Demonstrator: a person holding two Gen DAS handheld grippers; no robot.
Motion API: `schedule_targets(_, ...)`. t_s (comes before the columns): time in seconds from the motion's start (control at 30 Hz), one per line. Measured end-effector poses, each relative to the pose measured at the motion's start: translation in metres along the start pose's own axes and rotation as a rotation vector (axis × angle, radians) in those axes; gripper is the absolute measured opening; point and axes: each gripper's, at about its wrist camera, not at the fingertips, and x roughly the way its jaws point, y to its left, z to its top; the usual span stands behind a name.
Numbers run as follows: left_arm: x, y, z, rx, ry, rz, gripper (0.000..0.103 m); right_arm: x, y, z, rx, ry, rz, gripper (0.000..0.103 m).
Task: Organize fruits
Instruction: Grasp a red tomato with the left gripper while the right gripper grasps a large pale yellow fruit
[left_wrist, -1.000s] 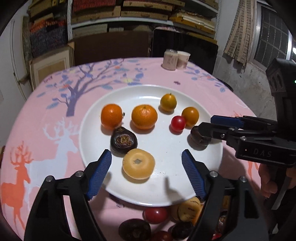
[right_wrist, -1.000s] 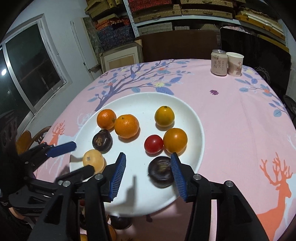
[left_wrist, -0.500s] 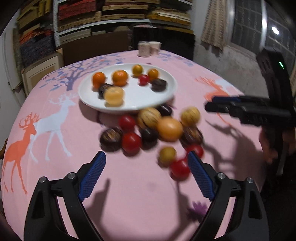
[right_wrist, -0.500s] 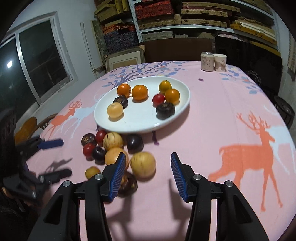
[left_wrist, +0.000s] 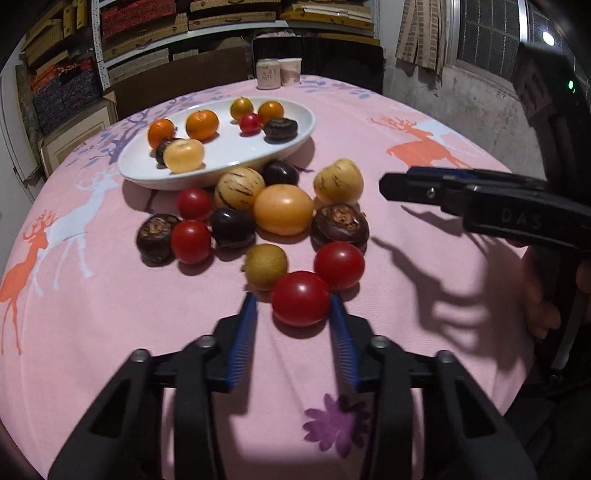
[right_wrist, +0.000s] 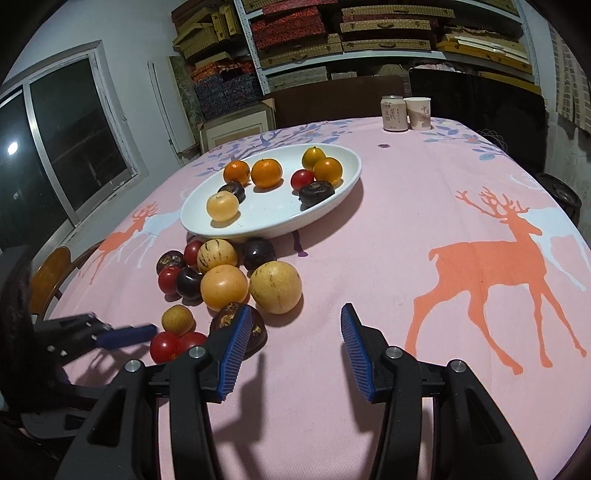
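Red and glossy, the nearest tomato (left_wrist: 300, 297) sat between the blue pads of the left tongs (left_wrist: 293, 308), whose jaws had just been closing; the right pad seemed to touch its skin while a thin gap showed at the left pad, so whether it was gripped I could not tell. Just behind it lay a second tomato (left_wrist: 339, 264) and a small brownish fruit (left_wrist: 266, 266), then a loose heap of fruits on the pink table (left_wrist: 92, 314), close to the near rim of the white plate (left_wrist: 306, 129). That plate carried oranges, one tomato, a pale yellow fruit and dark fruits. Off to the right the right tongs (left_wrist: 397, 184) hung above the cloth with nothing in them. From the right wrist view, the right tongs (right_wrist: 293, 326) stood open over bare tablecloth, a dark fruit (right_wrist: 255, 332) partly hidden behind the left finger. At lower left the left tongs (right_wrist: 147, 330) reached the tomato (right_wrist: 165, 346). A can (right_wrist: 394, 113) and paper cup (right_wrist: 418, 113) stood at the far edge.
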Motion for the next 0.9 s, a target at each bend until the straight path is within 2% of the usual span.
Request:
schedule_targets(0.1, -0.003, -0.005, 0.0, 0.01, -0.027, 0.004, 0.031, -0.002, -0.003, -0.001, 0.013, -0.004, 0.018, 0.051)
schedule_targets(0.23, -0.01, 0.004, -0.002, -0.041, -0.055, -0.011, 0.031, -0.003, -0.003, -0.002, 0.009, -0.002, 0.037, 0.051)
schedule_targets(0.37, -0.024, 0.015, -0.005, -0.084, -0.093, -0.016, 0.03, 0.001, 0.007, 0.0, -0.04, 0.017, 0.013, 0.051)
schedule_targets(0.77, -0.031, 0.029, -0.008, -0.116, -0.101, -0.009, 0.03, 0.04, 0.02, 0.028, -0.051, 0.112, 0.01, 0.051)
schedule_targets(0.83, -0.032, 0.031, -0.008, -0.124, -0.105, -0.007, 0.03, 0.047, 0.02, 0.029, -0.046, 0.141, 0.02, 0.046)
schedule_targets(0.87, -0.033, 0.032, -0.008, -0.127, -0.107, -0.005, 0.03, 0.048, 0.02, 0.028, -0.041, 0.14, 0.018, 0.039)
schedule_targets(0.9, -0.033, 0.033, -0.008, -0.131, -0.11, -0.004, 0.03, 0.049, 0.019, 0.027, -0.037, 0.144, 0.028, 0.039)
